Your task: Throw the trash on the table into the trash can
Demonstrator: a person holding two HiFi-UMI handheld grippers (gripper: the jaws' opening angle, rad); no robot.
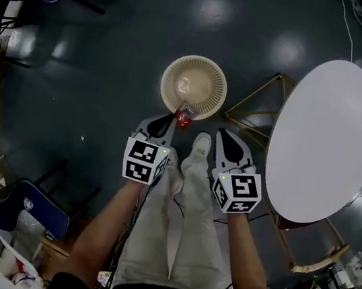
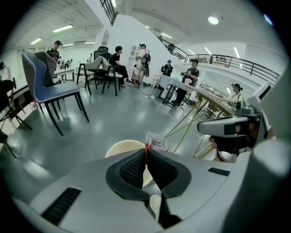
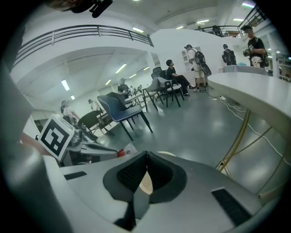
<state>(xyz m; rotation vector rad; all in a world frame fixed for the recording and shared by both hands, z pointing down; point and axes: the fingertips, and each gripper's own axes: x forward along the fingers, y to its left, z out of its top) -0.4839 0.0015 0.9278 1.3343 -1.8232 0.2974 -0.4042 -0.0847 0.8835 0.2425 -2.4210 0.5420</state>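
Trash wrapper (image 1: 184, 118), clear and red, is clamped in the left gripper (image 1: 171, 120) jaws at the 6 o'clock rim of the beige trash can (image 1: 172, 71). The right gripper (image 1: 222, 135) jaws are together, empty. The white desk (image 1: 325, 139) lies at the can's 3 o'clock.

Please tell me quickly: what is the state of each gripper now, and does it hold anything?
Left gripper: closed, pinching a small plastic wrapper at its jaw tips.
Right gripper: closed, holding nothing.
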